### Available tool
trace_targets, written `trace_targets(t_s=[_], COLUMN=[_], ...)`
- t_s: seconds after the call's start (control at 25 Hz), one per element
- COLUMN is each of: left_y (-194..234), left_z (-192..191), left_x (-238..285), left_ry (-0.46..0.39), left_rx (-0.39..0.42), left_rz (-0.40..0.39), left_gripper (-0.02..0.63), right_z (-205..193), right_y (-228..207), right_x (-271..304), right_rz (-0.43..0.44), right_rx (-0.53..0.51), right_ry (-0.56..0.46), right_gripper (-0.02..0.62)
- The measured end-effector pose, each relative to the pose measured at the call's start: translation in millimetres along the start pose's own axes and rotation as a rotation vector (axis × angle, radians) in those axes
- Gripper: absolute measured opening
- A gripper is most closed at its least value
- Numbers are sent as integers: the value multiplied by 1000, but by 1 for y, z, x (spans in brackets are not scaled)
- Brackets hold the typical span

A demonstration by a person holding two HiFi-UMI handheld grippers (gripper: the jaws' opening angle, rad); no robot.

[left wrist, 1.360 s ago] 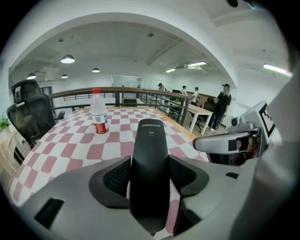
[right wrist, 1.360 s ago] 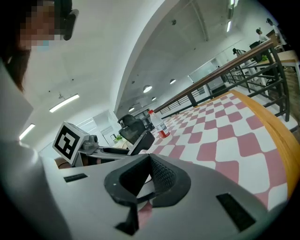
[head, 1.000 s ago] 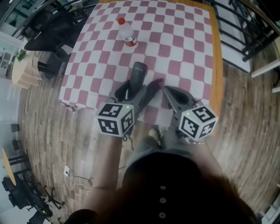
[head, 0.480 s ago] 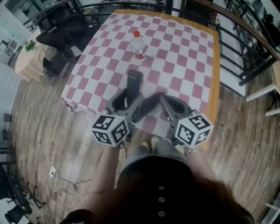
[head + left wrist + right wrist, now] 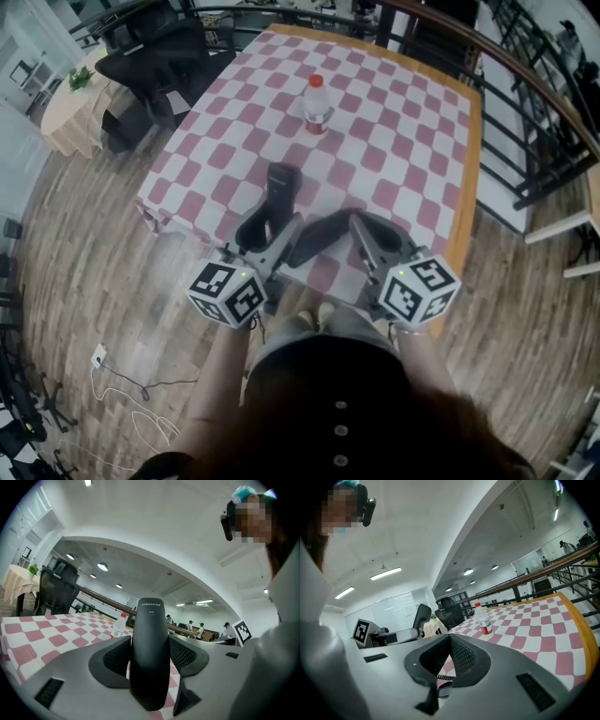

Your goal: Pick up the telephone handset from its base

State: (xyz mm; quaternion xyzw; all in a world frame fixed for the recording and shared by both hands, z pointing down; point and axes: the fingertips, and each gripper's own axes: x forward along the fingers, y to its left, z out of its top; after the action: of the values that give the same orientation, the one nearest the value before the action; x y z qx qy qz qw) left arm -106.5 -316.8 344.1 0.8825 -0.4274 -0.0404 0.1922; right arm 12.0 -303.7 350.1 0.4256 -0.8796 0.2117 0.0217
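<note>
A black telephone handset (image 5: 280, 186) stands upright over the near part of the checked table (image 5: 394, 141). My left gripper (image 5: 273, 217) is shut on its lower half. In the left gripper view the handset (image 5: 149, 644) fills the gap between both pads, its top end pointing away. My right gripper (image 5: 323, 234) hovers just right of it above the table's near edge, jaws closed together with nothing between them. In the right gripper view (image 5: 450, 641) a bit of coiled cord (image 5: 441, 677) shows below the jaws. The base is not visible.
A clear plastic bottle (image 5: 317, 103) with a red cap stands farther back on the table. A black office chair (image 5: 155, 66) sits at the table's far left corner. Dark railings (image 5: 544, 122) run along the right side. Wooden floor surrounds the table.
Both grippers have drawn back slightly toward the table's near edge while the head view shifted. The left gripper keeps hold of the handset.
</note>
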Motion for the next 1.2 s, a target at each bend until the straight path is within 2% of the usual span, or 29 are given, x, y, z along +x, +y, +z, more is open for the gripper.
trace_targets(t_s=[0.4, 0.72, 1.2], left_y=[-2, -8, -9], left_z=[-4, -13, -20], left_x=[-12, -12, -9], left_ry=[-25, -10, 18], left_rx=[0, 1, 9], left_rz=[-38, -77, -90], left_gripper=[259, 258, 258], right_z=[-1, -4, -11], right_y=[3, 12, 11], right_x=[3, 5, 7], right_rz=[29, 75, 71], right_rx=[-14, -23, -26], right_ry=[-1, 1, 33], right_gripper=[9, 9, 9])
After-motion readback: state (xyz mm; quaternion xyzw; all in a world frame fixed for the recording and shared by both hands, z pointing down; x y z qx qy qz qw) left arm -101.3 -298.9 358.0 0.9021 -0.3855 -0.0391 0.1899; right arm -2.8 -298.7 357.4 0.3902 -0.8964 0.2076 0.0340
